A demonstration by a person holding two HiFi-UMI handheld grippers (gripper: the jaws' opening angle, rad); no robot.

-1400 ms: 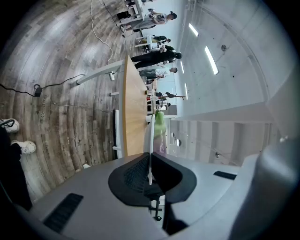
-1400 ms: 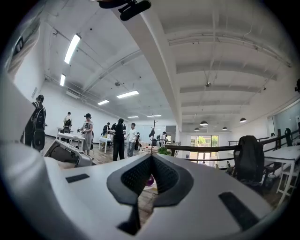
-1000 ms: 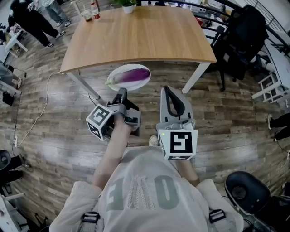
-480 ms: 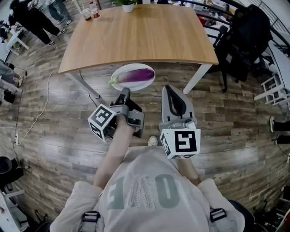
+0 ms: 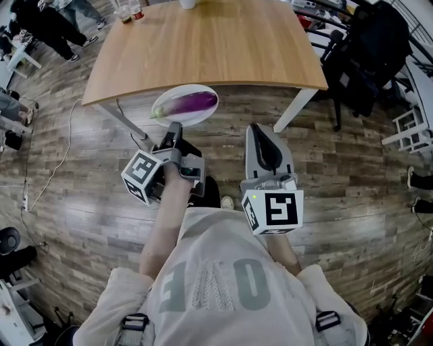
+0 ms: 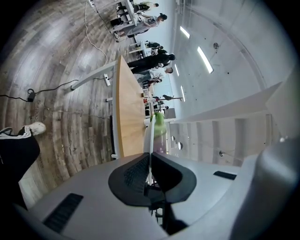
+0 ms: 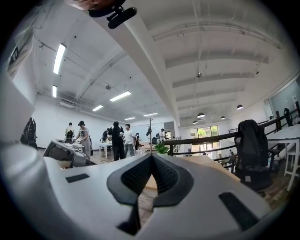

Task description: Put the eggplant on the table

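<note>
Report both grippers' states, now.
Left gripper: closed on the rim of the round white plate carrying the purple eggplant.
Right gripper: closed, empty.

The counter (image 5: 203, 47) stands ahead of you. The plate (image 5: 164, 112) hangs just before its near edge, over the floor (image 5: 81, 182), towards the counter's left side. The eggplant (image 5: 194, 103) lies on the plate, lengthwise along the edge. Your left gripper (image 5: 173, 132) grips the plate's near rim from your side. Your right gripper (image 5: 258, 130) is to the right of it, apart from the plate, with nothing between its jaws. Cups (image 5: 126, 9) stand at the counter's far left corner, and a chair (image 5: 365, 54) stands right of the counter.
</note>
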